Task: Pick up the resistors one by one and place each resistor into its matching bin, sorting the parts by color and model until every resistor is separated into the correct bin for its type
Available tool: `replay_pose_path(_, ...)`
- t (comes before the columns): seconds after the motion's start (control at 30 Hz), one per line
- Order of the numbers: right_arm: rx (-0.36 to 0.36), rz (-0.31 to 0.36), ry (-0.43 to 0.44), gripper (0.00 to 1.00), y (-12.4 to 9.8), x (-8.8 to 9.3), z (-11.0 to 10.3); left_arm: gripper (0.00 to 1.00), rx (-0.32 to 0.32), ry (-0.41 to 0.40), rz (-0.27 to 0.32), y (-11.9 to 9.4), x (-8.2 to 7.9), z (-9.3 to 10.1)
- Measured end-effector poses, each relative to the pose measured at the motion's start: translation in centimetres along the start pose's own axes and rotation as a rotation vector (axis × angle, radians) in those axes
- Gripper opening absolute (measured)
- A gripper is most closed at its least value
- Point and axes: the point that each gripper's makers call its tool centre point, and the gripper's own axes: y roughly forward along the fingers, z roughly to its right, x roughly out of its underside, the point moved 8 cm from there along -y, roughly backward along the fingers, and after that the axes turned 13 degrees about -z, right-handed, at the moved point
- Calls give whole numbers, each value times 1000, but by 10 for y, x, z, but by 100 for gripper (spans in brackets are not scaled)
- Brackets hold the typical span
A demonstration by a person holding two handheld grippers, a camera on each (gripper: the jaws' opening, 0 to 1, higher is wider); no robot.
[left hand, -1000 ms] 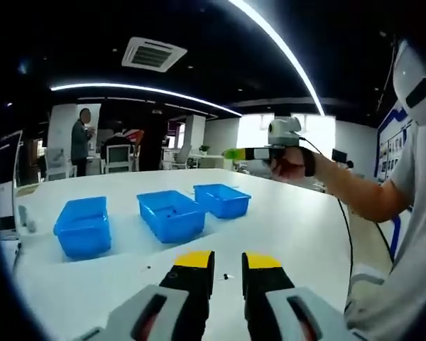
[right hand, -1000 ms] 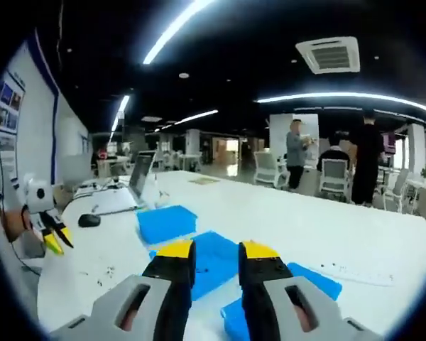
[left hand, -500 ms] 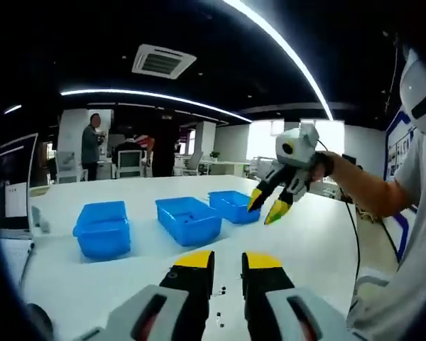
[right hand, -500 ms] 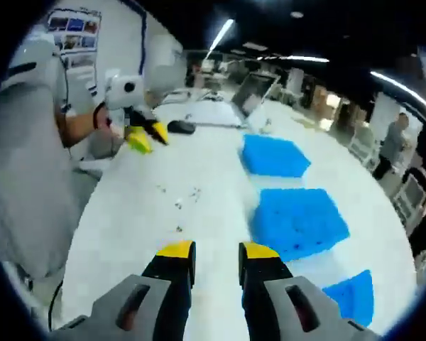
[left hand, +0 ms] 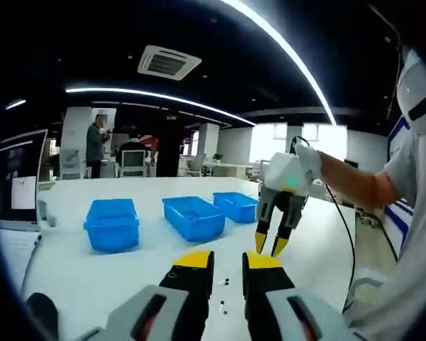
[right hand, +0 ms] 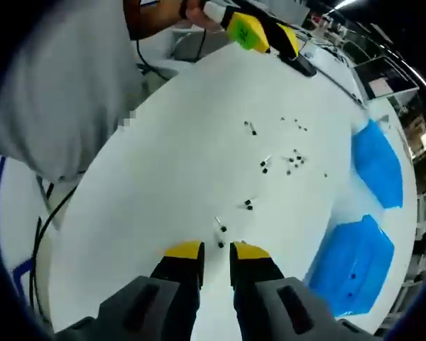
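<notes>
The resistors (right hand: 264,165) are tiny dark bits scattered on the white table (right hand: 163,142). One small resistor (right hand: 220,229) lies just in front of the right gripper (right hand: 216,251), very near its yellow tips. A few more lie by the left gripper (left hand: 228,260), like the one at (left hand: 224,282).

The right gripper points down at the table, its jaws a little apart with nothing between them. The left gripper's jaws are also a little apart and hold nothing. It is lower and flatter, looking across the table.

Three blue bins wait on the far side: the left bin (left hand: 111,222), the middle bin (left hand: 194,216) and the far bin (left hand: 236,205). The middle bin seems to have some small dark bits in it already, but they are too tiny to be sure.

I think the job now is to pick up that nearest small resistor. To do it well, the right gripper should come straight down so one tip lands on each side of it. Then it should close gently, so the little part does not flick away. Its color is too small to read from here, so check it before choosing a bin.
</notes>
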Motion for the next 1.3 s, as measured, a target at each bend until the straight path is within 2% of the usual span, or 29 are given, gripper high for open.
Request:
replay_pose_path(0.17, -39, -42, -18, 16, 10, -1, 2, 19, -21, -11, 30, -10, -2, -5)
replay_pose_path(0.23, -46, -37, -5, 6, 8, -2, 2, 19, -15, -18, 36, -11, -2, -5)
replay_pose_path(0.27, -45, -59, 16, 5, 8, 1, 2, 19, -11, -22, 37, -11, 0, -5)
replay_pose_path(0.37, -44, -34, 19, 5, 6, 2, -1, 19, -18, -31, 18, -10, 4, -7)
replay_pose_path(0.57, -19, 51, 94, 5, 4, 8, -9, 19, -10, -41, 14, -4, 5, -5)
replay_pose_path(0.73, 20, 205, 192, 5, -3, 13, -13, 19, 1, -26, -9, 4, 4, -3)
replay_pose_path(0.77, 39, 270, 240, 5, -6, 17, -15, 19, 3, -25, -7, 6, 3, -3)
replay_pose_path(0.9, 110, 402, 381, 5, -7, 34, -18, 19, 10, -23, -2, 10, -1, 0)
replay_pose_path(0.97, 125, 490, 474, 5, -4, 45, -22, 19, 17, -22, -3, 12, -1, 2)
replay_pose_path(1.07, 184, 660, 586, 5, -7, 57, -24, 19, 29, -18, -9, 13, 0, 4)
replay_pose_path(1.23, 346, 870, 749, 5, -29, 81, -22, 19, 30, -22, -26, 17, 1, 5)
replay_pose_path(1.3, 454, 963, 840, 5, -44, 99, -17, 19, 34, -19, -22, 19, 0, 6)
